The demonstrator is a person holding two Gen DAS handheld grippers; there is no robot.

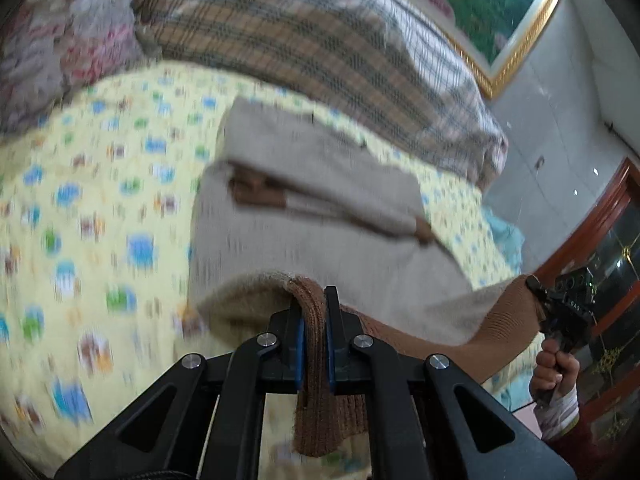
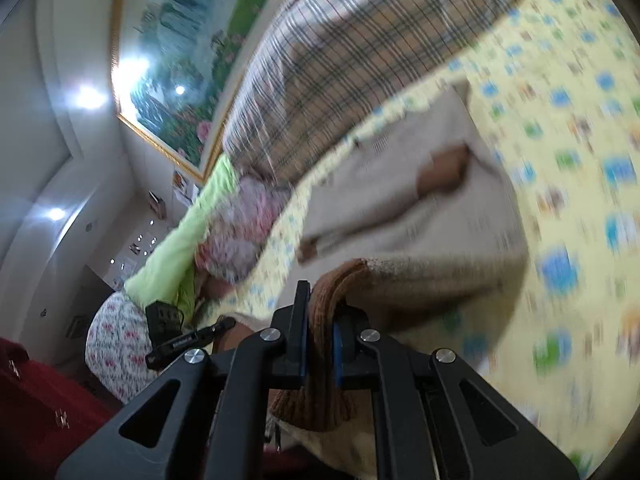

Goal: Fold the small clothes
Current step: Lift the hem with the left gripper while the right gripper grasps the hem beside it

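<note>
On the bed (image 1: 100, 200): beige sweater (image 1: 280, 184), brown hem (image 1: 314, 320) clamped by left tongs (image 1: 314, 316) and right tongs (image 2: 320, 320).

Both wrist views close, facing bed; share sweater (image 1: 304, 216) (blurred).

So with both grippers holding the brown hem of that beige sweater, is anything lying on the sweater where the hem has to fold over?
Nothing visible blocks it. The left gripper and right gripper each pinch the brown hem. Ahead, the beige sweater carries only its own folded sleeves; the plaid blanket lies beyond it.
</note>
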